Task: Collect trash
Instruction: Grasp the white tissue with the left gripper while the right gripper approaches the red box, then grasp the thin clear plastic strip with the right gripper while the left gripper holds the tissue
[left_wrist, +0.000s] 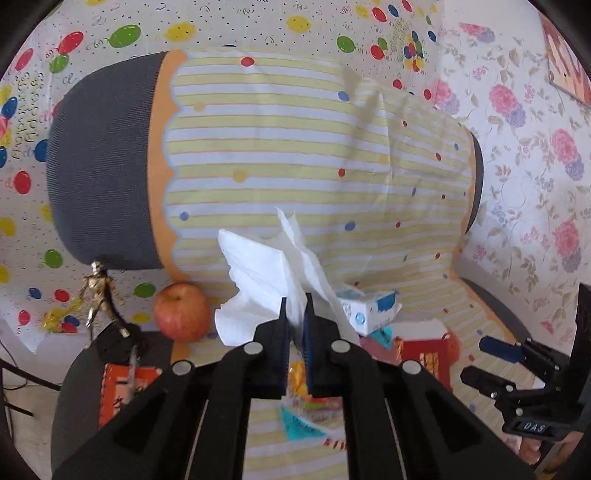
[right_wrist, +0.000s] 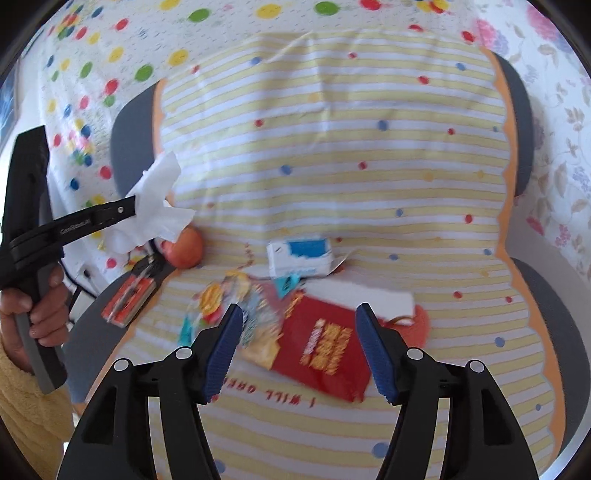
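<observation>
The left gripper (left_wrist: 295, 299) has its jaws clenched on a white tissue (left_wrist: 266, 273), while the right gripper (right_wrist: 299, 314) holds its jaws apart above a red packet (right_wrist: 325, 350).

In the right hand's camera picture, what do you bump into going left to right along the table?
White tissue pinched in the left gripper → orange notebook → apple → colourful wrapper → blue-and-white box → red packet.

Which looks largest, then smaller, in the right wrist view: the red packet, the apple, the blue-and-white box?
1. Red packet, though nearest the camera.
2. Blue-and-white box.
3. Apple, partly hidden by tissue.
</observation>
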